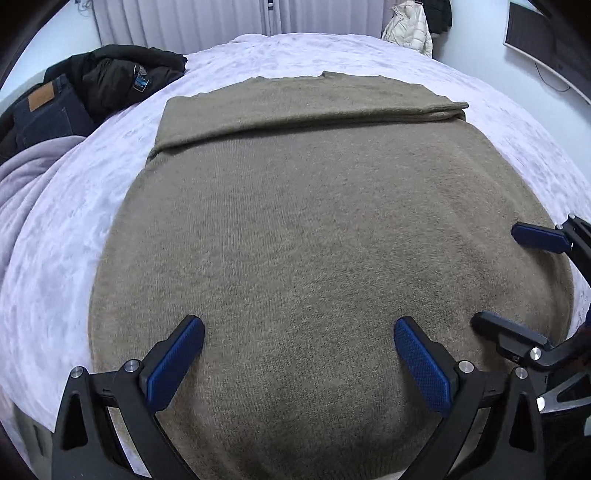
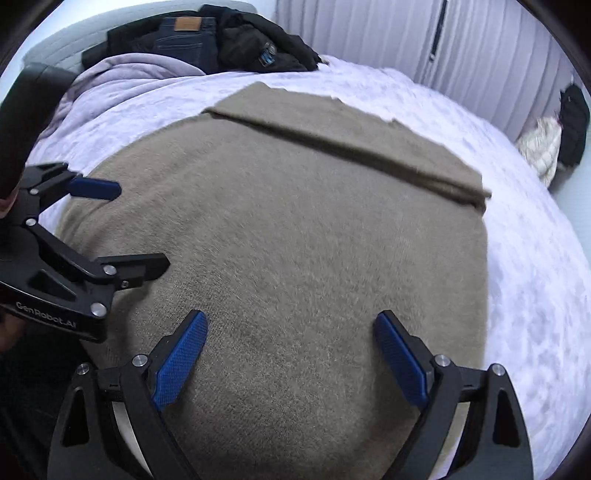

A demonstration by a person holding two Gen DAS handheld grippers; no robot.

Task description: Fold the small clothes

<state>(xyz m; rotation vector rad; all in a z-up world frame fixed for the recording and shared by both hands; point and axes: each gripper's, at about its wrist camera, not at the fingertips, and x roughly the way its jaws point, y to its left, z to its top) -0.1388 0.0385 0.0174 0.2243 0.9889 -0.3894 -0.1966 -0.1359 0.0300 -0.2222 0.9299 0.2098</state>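
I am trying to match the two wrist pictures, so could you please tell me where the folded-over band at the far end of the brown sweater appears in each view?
Left wrist view: the folded-over band crosses the upper middle, nearly level.
Right wrist view: the folded-over band runs diagonally from upper centre down to the right.
Shared landmark: the dark jeans with a tan patch lie beyond the brown sweater, to the left.

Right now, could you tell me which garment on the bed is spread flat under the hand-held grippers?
The olive-brown knit sweater, partly folded across its far end; the dark jeans and black jacket lie heaped at the bed's far corner.
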